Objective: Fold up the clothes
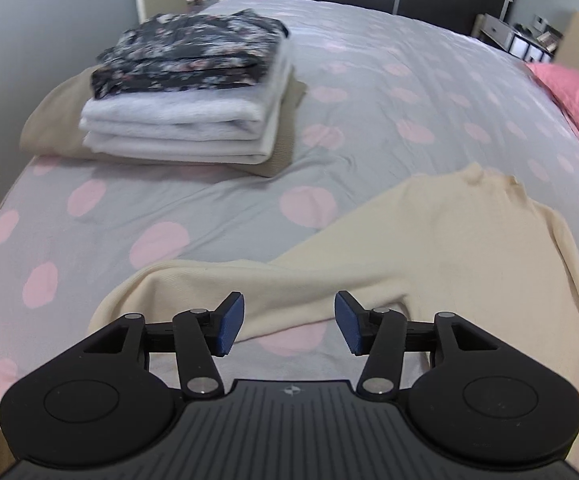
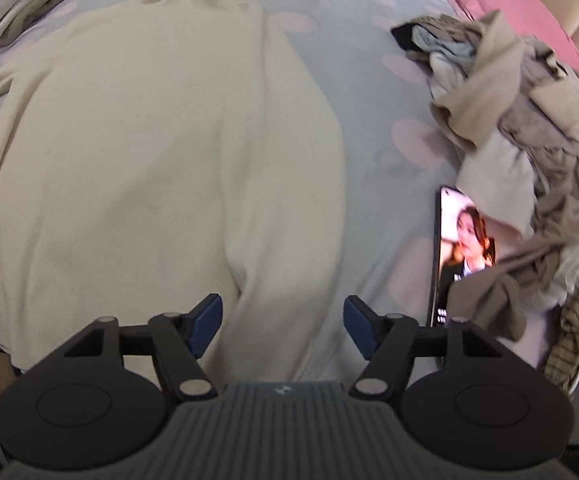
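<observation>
Here cream sweater (image 2: 137,152) lies flat mid-frame on the bed (image 1: 369,92); left gripper (image 1: 289,326) wide over its sleeve, right gripper (image 2: 282,326) wide over its hem, both holding nothing.

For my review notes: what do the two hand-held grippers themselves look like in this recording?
Both look identical. The left hand-held gripper and right hand-held gripper each have a dark grey ribbed body with a small round emblem, two black round-ended side housings, black linkage arms with silver pivot pins, and textured blue finger pads. No cables, sleeves or hands show.
</observation>
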{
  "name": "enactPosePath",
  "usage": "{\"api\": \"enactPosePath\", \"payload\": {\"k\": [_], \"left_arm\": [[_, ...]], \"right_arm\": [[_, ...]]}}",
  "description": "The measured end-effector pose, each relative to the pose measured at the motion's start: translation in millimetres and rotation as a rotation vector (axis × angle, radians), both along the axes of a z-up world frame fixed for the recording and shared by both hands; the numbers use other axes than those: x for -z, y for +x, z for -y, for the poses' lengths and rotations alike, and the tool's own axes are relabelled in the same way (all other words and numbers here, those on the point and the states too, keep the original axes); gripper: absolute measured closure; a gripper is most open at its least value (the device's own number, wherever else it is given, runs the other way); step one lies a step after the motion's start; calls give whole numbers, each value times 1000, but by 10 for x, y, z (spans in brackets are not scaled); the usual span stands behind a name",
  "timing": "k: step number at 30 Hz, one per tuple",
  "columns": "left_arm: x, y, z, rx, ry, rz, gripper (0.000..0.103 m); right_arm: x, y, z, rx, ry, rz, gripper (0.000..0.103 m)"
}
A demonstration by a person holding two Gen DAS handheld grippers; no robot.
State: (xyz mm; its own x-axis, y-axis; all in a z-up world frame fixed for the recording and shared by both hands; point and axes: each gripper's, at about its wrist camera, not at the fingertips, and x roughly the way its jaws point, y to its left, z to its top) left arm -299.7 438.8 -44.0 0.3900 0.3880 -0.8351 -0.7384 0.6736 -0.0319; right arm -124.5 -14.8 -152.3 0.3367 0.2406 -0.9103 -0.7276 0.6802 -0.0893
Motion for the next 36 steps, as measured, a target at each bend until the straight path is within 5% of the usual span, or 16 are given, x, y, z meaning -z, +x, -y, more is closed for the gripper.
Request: {"api": "enactPosePath", "payload": {"k": [1, 3, 11, 18, 29, 36], "left_arm": [[-4, 27, 18, 10, -1, 1, 55], [-16, 82, 56, 31, -1, 3, 55], [-22, 216, 179, 89, 19, -16, 55], [-17, 185, 172, 77, 22, -24, 54], [39, 228, 161, 77, 30, -62, 54], [97, 366, 216, 109, 39, -97, 54]], "right_arm": [[-18, 36, 35, 14, 15, -21, 84], [-75, 121, 93, 47, 36, -53, 94], [-701, 697, 255, 140, 84, 29, 96], [-1222, 1657, 361, 251, 75, 144, 96], [-858, 2775, 611, 420, -52, 214, 100], [-886, 2503, 623, 378, 67, 144, 92]]}}
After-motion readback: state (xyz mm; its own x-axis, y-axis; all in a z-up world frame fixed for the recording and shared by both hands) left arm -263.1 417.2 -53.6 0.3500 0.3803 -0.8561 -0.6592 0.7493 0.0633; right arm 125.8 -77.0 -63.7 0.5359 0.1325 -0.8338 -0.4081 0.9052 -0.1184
